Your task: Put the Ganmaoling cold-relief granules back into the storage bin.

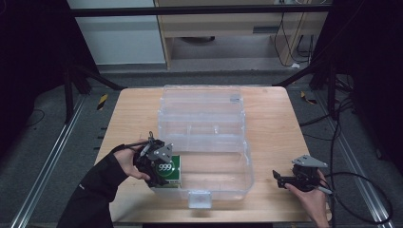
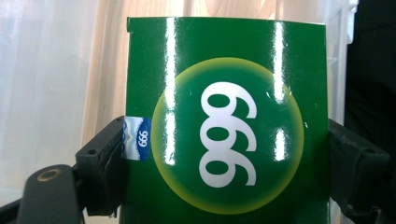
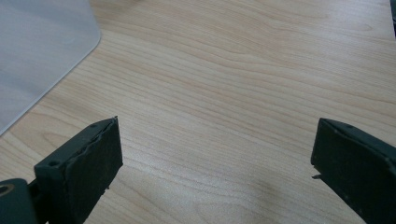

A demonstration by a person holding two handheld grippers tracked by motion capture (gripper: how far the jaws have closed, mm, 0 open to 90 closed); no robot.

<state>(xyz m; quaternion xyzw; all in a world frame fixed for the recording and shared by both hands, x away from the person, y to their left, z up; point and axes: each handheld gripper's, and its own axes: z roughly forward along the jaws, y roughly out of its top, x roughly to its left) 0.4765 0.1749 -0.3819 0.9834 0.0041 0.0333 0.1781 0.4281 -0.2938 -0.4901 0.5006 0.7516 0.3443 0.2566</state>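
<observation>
I've got the left gripper [image 1: 159,166] clamped on the green box [image 1: 169,171], near the desk's front-left corner, right at the left end of the clear plastic bin [image 1: 223,183]. From the high view the box sits at the bin's near-left corner; I cannot tell whether it is inside the wall or just against it. In the left gripper view the green box [image 2: 224,121] stands big between my two black jaws, one pressed on each side, white "999" in a yellow-rimmed circle reading sideways, glossy streaks of light down its face, a small blue label at its left edge.

Behind the bin, toward the middle of the desk [image 1: 275,123], its clear lid [image 1: 202,111] lies open and flat.

Over on the right, my right gripper [image 1: 285,179] is held low near the desk's front-right corner, beside the bin but apart from it. In the right gripper view its jaws stand wide with nothing between them, bare wood grain below, a rounded corner of the bin [image 3: 42,56] at upper left.
</observation>
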